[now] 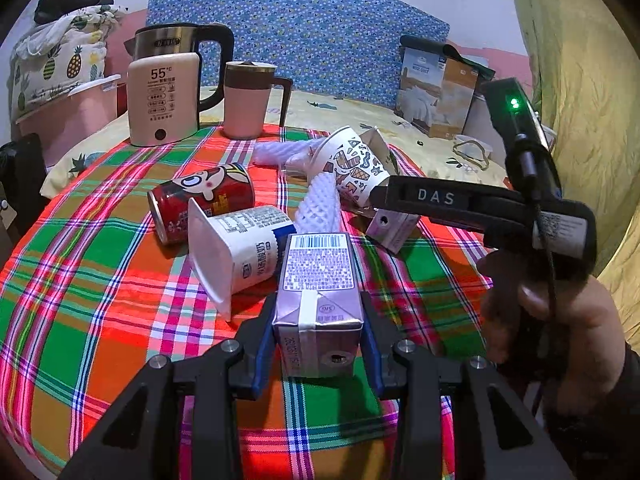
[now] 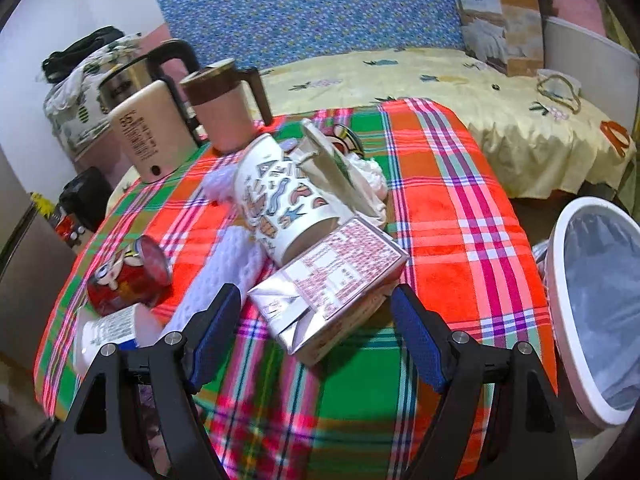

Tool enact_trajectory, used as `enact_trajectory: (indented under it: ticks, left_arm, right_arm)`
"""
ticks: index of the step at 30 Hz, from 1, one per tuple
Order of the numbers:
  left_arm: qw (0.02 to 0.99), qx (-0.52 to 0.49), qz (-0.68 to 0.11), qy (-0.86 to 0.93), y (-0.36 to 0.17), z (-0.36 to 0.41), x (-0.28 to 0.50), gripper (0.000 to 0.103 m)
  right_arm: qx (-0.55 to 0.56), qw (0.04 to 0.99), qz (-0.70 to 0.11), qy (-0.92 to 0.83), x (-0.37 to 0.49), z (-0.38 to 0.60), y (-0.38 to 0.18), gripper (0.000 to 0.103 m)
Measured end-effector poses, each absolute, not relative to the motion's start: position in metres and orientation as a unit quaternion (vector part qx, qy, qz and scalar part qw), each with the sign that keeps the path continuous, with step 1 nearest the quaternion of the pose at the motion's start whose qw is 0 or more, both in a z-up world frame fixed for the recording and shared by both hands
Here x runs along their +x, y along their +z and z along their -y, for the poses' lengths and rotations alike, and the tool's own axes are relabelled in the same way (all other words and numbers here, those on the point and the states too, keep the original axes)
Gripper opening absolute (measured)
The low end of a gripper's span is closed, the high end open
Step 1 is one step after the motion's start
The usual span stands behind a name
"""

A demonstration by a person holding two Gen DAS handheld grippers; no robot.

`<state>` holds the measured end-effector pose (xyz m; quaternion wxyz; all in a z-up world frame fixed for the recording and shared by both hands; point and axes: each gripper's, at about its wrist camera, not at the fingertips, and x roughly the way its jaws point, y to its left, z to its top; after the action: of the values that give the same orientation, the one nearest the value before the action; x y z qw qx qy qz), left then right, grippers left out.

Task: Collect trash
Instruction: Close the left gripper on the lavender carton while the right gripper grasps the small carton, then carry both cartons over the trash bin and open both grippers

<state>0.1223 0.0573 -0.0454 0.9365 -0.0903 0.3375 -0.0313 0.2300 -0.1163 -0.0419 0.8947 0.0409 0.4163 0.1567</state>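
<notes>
- My left gripper (image 1: 318,344) is clamped on a purple carton (image 1: 318,280), just in front of the paper cup (image 1: 356,168) lying on the checked tablecloth (image 1: 100,300).
- My right gripper (image 2: 316,328) stands wide apart around a second carton (image 2: 332,280) that touches that cup (image 2: 280,204).
- The red can (image 1: 200,204) and yogurt tub (image 1: 236,252) lie left of the cup.
- The bin (image 2: 600,300) stands to its right.

Left tool (image 1: 318,336) clamped, right tool (image 2: 316,316) agape.
</notes>
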Motion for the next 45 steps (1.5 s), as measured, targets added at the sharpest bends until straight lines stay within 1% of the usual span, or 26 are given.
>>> enact_trajectory:
  ticks: [7, 8, 9, 11, 12, 13, 14, 27, 45]
  left_arm:
    - [0.936, -0.094, -0.337, -0.041, -0.048, -0.055, 0.122, 0.039]
    - [0.936, -0.094, -0.337, -0.041, -0.049, -0.054, 0.122, 0.039]
    - [0.936, -0.095, -0.337, -0.042, -0.049, -0.054, 0.123, 0.039]
    - [0.935, -0.094, -0.339, -0.041, -0.050, -0.053, 0.123, 0.039]
    - [0.935, -0.094, -0.340, -0.041, -0.049, -0.052, 0.124, 0.039]
    - [0.935, -0.094, -0.340, -0.041, -0.049, -0.052, 0.124, 0.039]
    - [0.935, -0.093, -0.340, -0.041, -0.049, -0.052, 0.124, 0.039]
    - [0.934, -0.080, -0.347, -0.036, -0.050, -0.039, 0.127, 0.039]
    - [0.935, -0.051, -0.346, -0.067, -0.032, 0.015, 0.140, 0.039]
  right_arm:
    - [0.043, 0.900, -0.419, 0.111, 0.227, 0.150, -0.035, 0.079]
    - [0.047, 0.901, -0.417, 0.106, 0.226, 0.155, -0.034, 0.077]
    - [0.050, 0.902, -0.415, 0.104, 0.225, 0.157, -0.034, 0.073]
    - [0.055, 0.904, -0.412, 0.100, 0.227, 0.159, -0.032, 0.058]
    - [0.057, 0.904, -0.411, 0.101, 0.228, 0.160, -0.032, 0.055]
    - [0.060, 0.903, -0.413, 0.105, 0.229, 0.159, -0.033, 0.048]
    - [0.065, 0.901, -0.414, 0.112, 0.230, 0.159, -0.033, 0.045]
    - [0.066, 0.905, -0.399, 0.132, 0.217, 0.179, -0.030, 0.043]
    - [0.091, 0.911, -0.370, 0.158, 0.186, 0.224, -0.015, 0.041]
